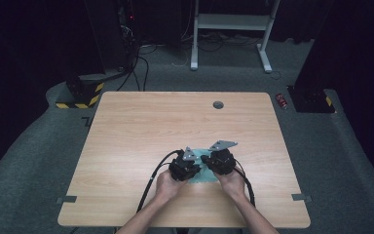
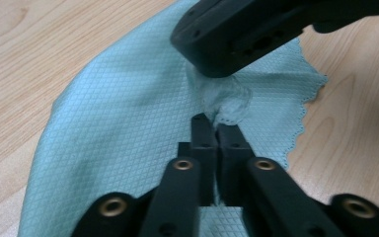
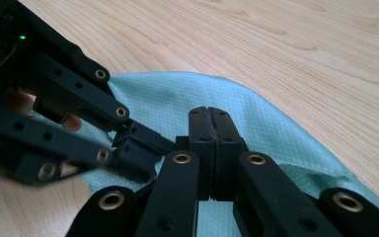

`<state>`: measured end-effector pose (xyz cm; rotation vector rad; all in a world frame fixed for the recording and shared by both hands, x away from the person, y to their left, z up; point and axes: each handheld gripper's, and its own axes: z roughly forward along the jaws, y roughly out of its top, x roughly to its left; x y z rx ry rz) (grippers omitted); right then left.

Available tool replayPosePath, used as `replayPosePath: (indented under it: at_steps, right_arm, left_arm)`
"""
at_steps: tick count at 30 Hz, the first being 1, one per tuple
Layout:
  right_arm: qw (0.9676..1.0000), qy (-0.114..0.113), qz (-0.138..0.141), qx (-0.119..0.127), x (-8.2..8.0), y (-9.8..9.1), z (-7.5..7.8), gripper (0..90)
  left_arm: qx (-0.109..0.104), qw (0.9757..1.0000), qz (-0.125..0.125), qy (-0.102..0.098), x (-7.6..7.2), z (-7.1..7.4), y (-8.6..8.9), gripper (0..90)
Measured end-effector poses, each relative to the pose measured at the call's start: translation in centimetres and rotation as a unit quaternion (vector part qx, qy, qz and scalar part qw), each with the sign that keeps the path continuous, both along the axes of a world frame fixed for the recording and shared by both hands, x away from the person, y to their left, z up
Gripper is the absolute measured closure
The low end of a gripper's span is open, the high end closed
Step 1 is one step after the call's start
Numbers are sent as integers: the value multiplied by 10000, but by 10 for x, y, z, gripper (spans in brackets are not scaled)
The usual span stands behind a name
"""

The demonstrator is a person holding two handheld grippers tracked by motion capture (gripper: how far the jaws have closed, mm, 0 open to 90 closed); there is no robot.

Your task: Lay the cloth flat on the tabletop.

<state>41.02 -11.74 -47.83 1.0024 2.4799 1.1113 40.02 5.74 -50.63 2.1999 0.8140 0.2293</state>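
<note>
A light teal cloth (image 1: 203, 176) (image 2: 128, 128) (image 3: 256, 113) lies on the wooden table (image 1: 141, 131), near its front middle. Both grippers meet over it, held in the person's hands. My left gripper (image 1: 198, 165) (image 2: 217, 122) is shut, and a crumpled tuft of the cloth sticks out at its tips. My right gripper (image 1: 207, 159) (image 3: 209, 112) is shut too, with the cloth raised in a fold around its jaws. In the left gripper view the right gripper (image 2: 217, 59) crosses just beyond the tuft. In the right gripper view the left gripper (image 3: 123, 148) comes in from the left, beside my jaws.
A round cable hole (image 1: 218, 104) sits near the table's far edge. Grey tape tabs (image 1: 67, 199) (image 1: 300, 197) mark the front corners. On the floor beyond are a red can (image 1: 282, 101), a white desk frame (image 1: 231, 22) and a yellow-black striped base (image 1: 80, 97).
</note>
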Motion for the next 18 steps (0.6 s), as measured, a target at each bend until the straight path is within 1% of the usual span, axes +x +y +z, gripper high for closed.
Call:
replayPosePath:
  at_steps: [4, 6, 8, 10, 13, 15, 18]
  right_arm:
    - [10000, 7, -15, 97, -1, -3, -1, 815]
    - [9999, -39, -46, 154, -3, -4, -1, 783]
    - [9998, -104, -90, 149, -6, -7, 0, 773]
    - [9997, -158, -129, 136, -9, -9, -1, 770]
    - [9995, -225, -165, 134, -14, -15, -2, 768]
    - [9994, -252, -193, 119, -17, -18, -5, 767]
    - [9995, -223, -231, 46, -20, -23, -11, 753]
  left_arm:
    - [-131, 9998, 103, 84, 3, 2, 5, 899]
    - [-197, 9996, 192, 113, 6, 3, 10, 899]
    - [-174, 9995, 250, 130, 10, 4, 14, 900]
    - [-259, 9990, 327, 162, 14, 8, 19, 900]
    - [-315, 9986, 401, 152, 17, 12, 23, 900]
    - [-272, 9986, 430, 130, 20, 13, 25, 900]
    - [-241, 9985, 482, 115, 22, 14, 27, 900]
